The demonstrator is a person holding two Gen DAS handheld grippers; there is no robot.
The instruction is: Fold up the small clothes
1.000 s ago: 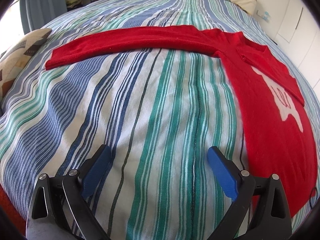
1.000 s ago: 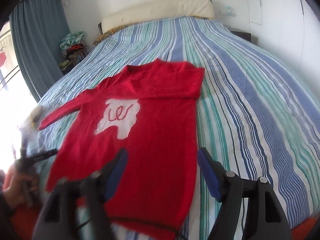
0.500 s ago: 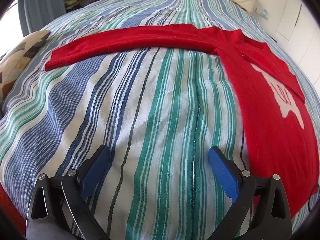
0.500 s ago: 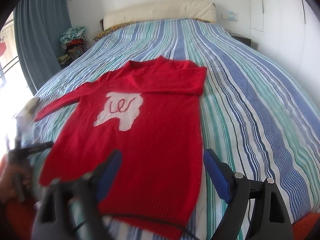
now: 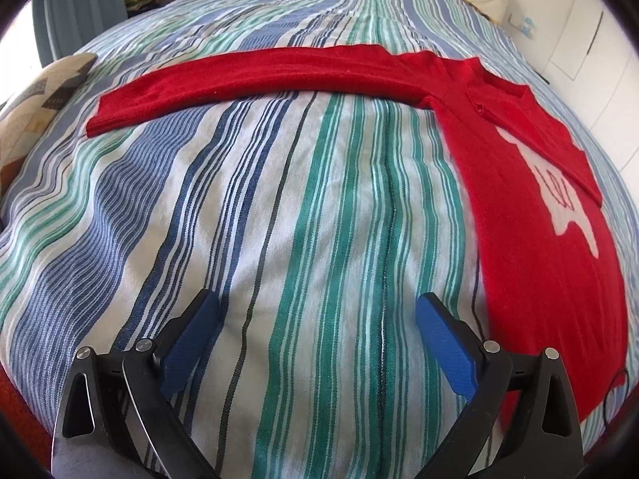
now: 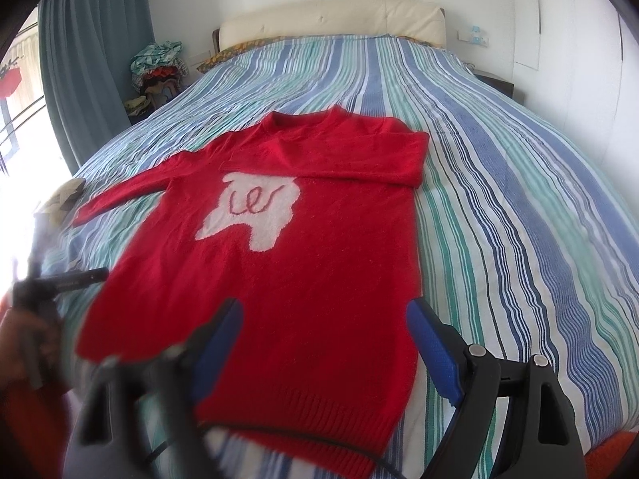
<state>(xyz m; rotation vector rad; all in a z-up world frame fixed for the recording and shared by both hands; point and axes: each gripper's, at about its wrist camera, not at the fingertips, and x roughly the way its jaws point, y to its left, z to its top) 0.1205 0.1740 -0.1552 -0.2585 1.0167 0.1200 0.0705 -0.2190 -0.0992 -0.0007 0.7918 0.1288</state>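
A red sweater (image 6: 303, 271) with a white patch on the chest lies flat on the striped bed. Its right sleeve is folded across the chest; its left sleeve (image 5: 255, 76) stretches out straight to the side. My left gripper (image 5: 317, 311) is open and empty over bare bedspread, the sleeve lying ahead of it and the sweater body (image 5: 551, 263) to its right. My right gripper (image 6: 323, 319) is open and empty above the sweater's lower body, near the hem. The left gripper and the hand holding it also show in the right wrist view (image 6: 60, 279), blurred.
The striped bedspread (image 6: 519, 199) covers a wide bed with a cream headboard (image 6: 331, 20). A patterned cushion (image 5: 44, 95) lies near the sleeve cuff. A pile of clothes (image 6: 155, 68) and a blue curtain stand at the far left. White wall to the right.
Both grippers have drifted slightly; the right wrist view has shifted so the sweater sits more centred. Both stay open and the sweater has not moved.
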